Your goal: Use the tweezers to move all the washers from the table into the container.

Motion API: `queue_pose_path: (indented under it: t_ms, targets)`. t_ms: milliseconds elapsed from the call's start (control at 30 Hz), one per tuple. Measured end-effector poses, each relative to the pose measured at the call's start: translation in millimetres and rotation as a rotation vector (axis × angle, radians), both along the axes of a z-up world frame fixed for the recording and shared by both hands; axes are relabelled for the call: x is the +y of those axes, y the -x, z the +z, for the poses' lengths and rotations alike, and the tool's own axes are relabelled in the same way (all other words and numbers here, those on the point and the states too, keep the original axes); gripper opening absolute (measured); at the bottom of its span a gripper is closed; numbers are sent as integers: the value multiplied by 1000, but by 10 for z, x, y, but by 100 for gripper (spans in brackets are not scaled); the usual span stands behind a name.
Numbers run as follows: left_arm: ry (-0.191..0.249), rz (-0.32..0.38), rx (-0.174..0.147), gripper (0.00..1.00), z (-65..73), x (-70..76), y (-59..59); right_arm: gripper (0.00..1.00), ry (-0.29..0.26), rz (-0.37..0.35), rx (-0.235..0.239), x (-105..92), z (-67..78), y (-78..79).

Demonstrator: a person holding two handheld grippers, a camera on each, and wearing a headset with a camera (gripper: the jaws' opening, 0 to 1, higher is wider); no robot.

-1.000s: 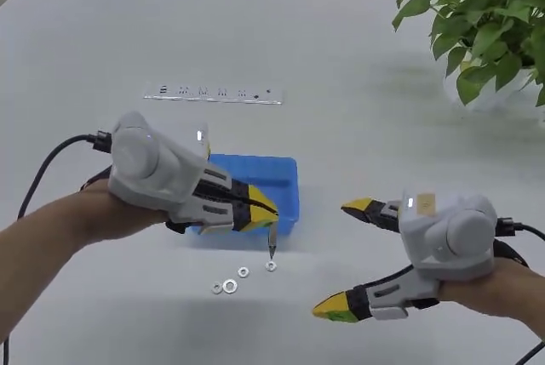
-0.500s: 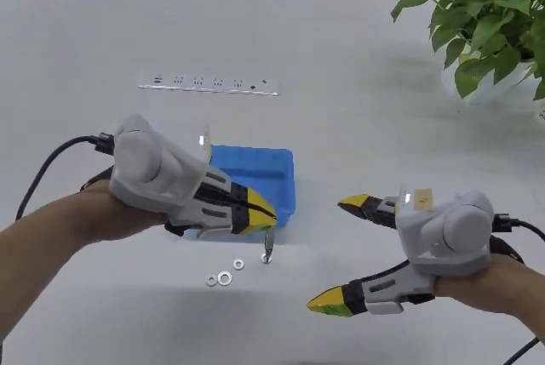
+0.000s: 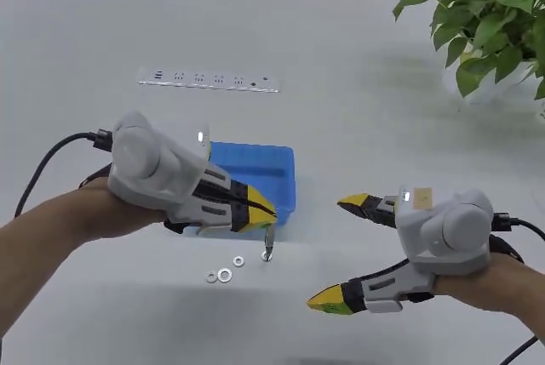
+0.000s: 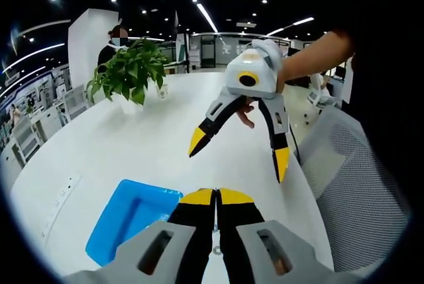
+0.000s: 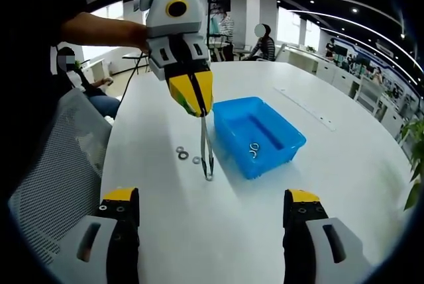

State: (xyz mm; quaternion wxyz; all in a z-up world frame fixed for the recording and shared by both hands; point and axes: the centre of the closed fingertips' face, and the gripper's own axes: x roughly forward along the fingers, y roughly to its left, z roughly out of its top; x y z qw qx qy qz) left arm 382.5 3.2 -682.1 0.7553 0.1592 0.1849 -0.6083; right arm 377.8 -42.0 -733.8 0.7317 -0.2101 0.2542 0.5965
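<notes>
Three washers [image 3: 225, 276] lie loose on the tabletop [image 3: 358, 84], just short of the blue container [image 3: 266, 174]. The right gripper view shows a couple more washers already inside it. The tweezers [image 3: 268, 242] stand nearly upright, tips down on the tabletop just beside the nearest loose washer. Whether another washer sits between the tips is too small to tell.

As I judge it, these thin, flat washers could slide or flick away when the tips pinch. One could also drop on the lift over the container wall if the squeeze slackens.

The left tongs [image 3: 269, 212] are closed tight on the upper end of the tweezers. The right tongs [image 3: 327, 254] hang wide open, off to the side, holding and touching nothing.
</notes>
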Motion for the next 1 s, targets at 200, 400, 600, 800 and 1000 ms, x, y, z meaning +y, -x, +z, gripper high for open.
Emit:
queue_pose_path:
  t_ms: [200,400,600,800,1000]
  targets:
    - [-2,-1,4,3,-17,6,25,90,3,5,0,7,2,12]
    - [9,3,4,3,-38,-7,36,89,3,9,-1,18,4,13]
    - [4,-6,0,3,-41,3,34,85,0,26,-6,37,7,23]
    - [-5,-24,-6,3,-42,-10,51,79,2,57,-17,68,10,29]
    - [-16,-41,-11,3,-35,-20,68,73,2,97,-25,112,-4,31]
